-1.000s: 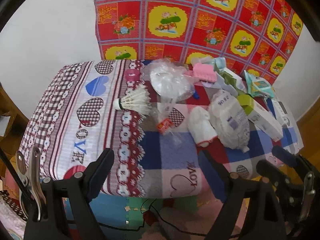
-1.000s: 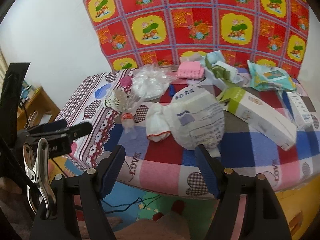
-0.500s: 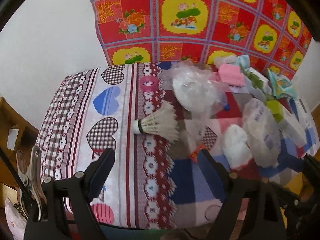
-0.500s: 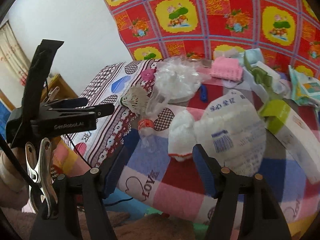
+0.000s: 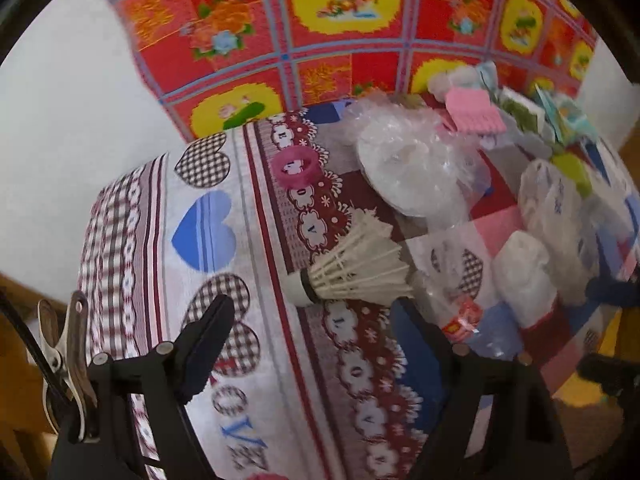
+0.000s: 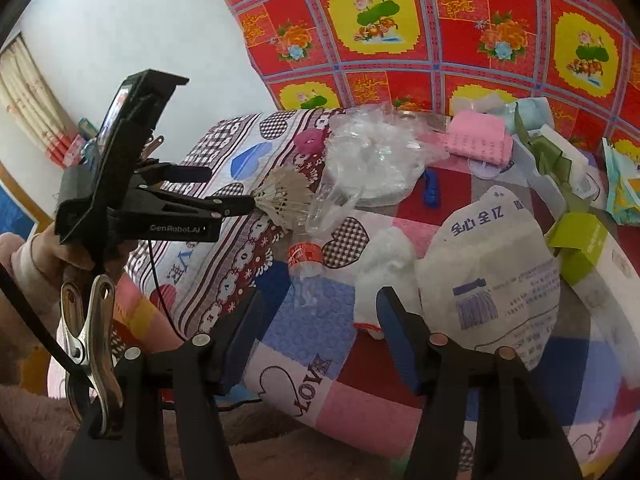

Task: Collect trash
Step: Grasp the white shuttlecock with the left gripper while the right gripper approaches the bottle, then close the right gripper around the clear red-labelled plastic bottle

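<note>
A white feather shuttlecock (image 5: 352, 270) lies on the patterned bedspread (image 5: 160, 240); it also shows in the right wrist view (image 6: 282, 198). My left gripper (image 5: 312, 328) is open just short of it, with the shuttlecock between and ahead of its fingers. From the right wrist view the left gripper (image 6: 228, 190) reaches in from the left, its tips beside the shuttlecock. A crushed clear bottle with a red label (image 6: 306, 254) lies beside it. My right gripper (image 6: 320, 320) is open and empty, near a white sock (image 6: 380, 268) and a white printed bag (image 6: 492, 276).
A crumpled clear plastic bag (image 6: 372, 160) lies behind the shuttlecock. A pink ring (image 5: 296, 166), a pink cloth (image 6: 476, 140), a blue clip (image 6: 430, 188), a green-and-white box (image 6: 592, 264) and several packets lie on the bed. A red floral sheet (image 6: 440, 40) hangs behind.
Both grippers have moved forward and to the left over the bed. The left gripper has closed in on the shuttlecock. Both stay open.
</note>
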`<state>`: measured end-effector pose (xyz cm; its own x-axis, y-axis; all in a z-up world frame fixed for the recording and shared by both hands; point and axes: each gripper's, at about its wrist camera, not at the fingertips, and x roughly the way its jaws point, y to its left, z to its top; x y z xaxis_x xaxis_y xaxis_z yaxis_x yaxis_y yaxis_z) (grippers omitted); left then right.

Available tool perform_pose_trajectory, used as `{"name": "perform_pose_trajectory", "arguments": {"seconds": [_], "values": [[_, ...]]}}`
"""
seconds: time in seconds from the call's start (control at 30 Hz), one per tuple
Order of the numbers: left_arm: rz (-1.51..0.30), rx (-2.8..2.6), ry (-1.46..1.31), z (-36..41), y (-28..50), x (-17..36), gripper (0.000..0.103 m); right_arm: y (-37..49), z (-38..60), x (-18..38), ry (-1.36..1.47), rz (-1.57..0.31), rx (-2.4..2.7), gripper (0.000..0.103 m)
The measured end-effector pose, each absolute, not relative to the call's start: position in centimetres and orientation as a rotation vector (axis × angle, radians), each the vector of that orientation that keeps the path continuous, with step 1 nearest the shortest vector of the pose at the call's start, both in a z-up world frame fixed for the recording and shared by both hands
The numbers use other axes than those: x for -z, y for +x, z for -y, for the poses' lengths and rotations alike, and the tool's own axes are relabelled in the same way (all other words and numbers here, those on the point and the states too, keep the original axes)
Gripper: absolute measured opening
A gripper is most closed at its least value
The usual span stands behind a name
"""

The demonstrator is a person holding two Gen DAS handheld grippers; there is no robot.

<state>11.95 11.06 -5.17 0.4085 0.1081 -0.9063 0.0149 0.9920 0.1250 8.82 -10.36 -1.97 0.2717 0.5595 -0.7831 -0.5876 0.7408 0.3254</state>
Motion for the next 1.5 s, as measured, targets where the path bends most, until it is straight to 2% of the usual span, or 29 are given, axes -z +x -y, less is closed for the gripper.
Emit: {"name": "perform_pose_trajectory", "arguments": {"seconds": [0.27,0.63,0.7,0.97,1.27,1.5], "values": [[-1.154,0.158,0.244,-12.2,13.7,6.0,0.083,8.7,8.4,1.5,0.003,-1.055,-0.663,0.054],[-1.198,0.374,0.274,-13.2,15.5,8.4,0.068,8.1,5.4,2.6,0.026,-1.088,-0.534,0.051],[-1.196,0.412,0.268,-13.2,15.7,8.4,0.061,8.2,5.1,2.8,0.027,-1.09,-0.519,0.051],[-1.218,0.456,0.275,-13.1,16.2,9.7,0.05,8.6,3.7,4.0,0.026,-1.115,-0.467,0.05],[-1.188,0.448,0.232,-13.5,16.3,9.7,0.045,8.6,2.6,5.8,0.009,-1.156,-0.427,0.047],[-1.151,0.432,0.249,-13.4,15.8,9.9,0.045,8.3,2.3,6.9,0.001,-1.176,-0.387,0.046]]}}
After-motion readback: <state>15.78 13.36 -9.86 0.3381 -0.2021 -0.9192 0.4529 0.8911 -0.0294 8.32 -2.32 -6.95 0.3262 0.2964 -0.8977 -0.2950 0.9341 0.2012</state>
